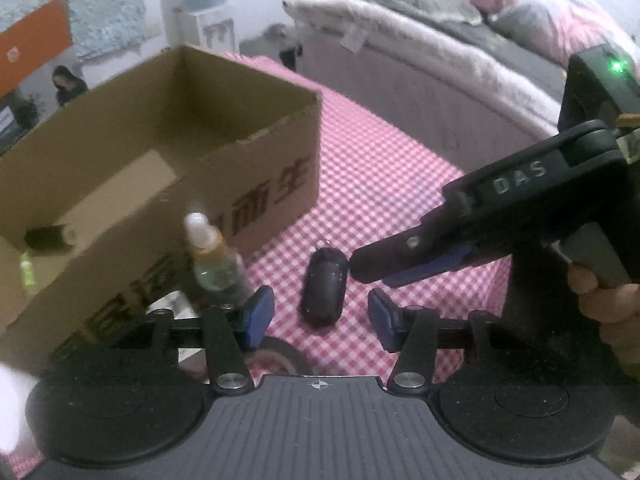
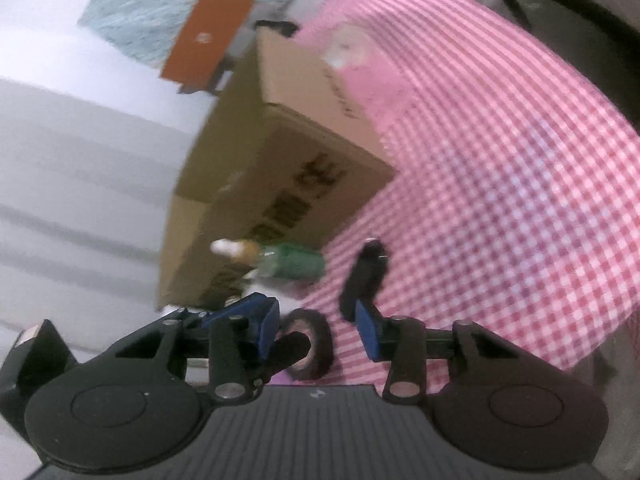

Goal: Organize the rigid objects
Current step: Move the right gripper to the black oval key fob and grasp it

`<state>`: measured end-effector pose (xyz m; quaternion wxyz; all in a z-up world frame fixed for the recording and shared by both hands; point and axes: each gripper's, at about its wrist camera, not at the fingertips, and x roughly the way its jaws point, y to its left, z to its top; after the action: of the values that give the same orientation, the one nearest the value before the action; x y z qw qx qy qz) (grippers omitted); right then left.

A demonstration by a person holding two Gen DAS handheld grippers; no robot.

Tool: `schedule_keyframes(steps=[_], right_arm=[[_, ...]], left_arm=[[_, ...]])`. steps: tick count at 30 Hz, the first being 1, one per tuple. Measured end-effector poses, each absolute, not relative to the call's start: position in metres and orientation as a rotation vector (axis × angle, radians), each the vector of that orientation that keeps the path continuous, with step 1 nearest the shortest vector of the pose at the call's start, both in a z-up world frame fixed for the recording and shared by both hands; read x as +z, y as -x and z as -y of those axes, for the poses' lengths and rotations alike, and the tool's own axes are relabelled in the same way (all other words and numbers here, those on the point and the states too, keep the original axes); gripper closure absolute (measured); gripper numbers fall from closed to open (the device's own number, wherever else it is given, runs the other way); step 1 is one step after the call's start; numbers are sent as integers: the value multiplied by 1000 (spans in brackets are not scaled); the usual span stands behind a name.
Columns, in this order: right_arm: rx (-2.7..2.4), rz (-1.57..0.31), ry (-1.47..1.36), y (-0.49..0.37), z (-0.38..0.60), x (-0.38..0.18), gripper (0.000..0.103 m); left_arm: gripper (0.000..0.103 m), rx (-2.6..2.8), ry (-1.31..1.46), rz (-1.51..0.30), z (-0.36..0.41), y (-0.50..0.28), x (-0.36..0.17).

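A black oval key fob (image 1: 324, 290) lies on the pink checked cloth, just ahead of my open left gripper (image 1: 320, 316). It also shows in the right wrist view (image 2: 366, 276). A small clear bottle (image 1: 214, 262) with a white tip stands beside the cardboard box (image 1: 248, 196), close to my left finger. The bottle (image 2: 280, 264) and a black tape roll (image 2: 310, 344) show in the right wrist view. My right gripper (image 2: 318, 328) is open and empty; in the left wrist view it (image 1: 384, 268) hovers right of the fob. The box holds a dark item (image 1: 44, 238) and a green one (image 1: 26, 274).
A bed with grey and pink bedding (image 1: 460, 28) stands behind the table. The cloth-covered table edge (image 2: 580, 360) runs at the right. An orange panel (image 1: 32, 48) and a white cabinet (image 1: 212, 28) stand at the back.
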<state>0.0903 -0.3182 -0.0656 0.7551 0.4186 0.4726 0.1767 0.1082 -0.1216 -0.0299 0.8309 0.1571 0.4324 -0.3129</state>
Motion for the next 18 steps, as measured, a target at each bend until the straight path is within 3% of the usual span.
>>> schedule_keyframes(steps=[18], right_arm=[[406,-1070,-879,-136,301,-109,75]], left_arm=[[65,-645,-373,-1037,144,-128,-60]])
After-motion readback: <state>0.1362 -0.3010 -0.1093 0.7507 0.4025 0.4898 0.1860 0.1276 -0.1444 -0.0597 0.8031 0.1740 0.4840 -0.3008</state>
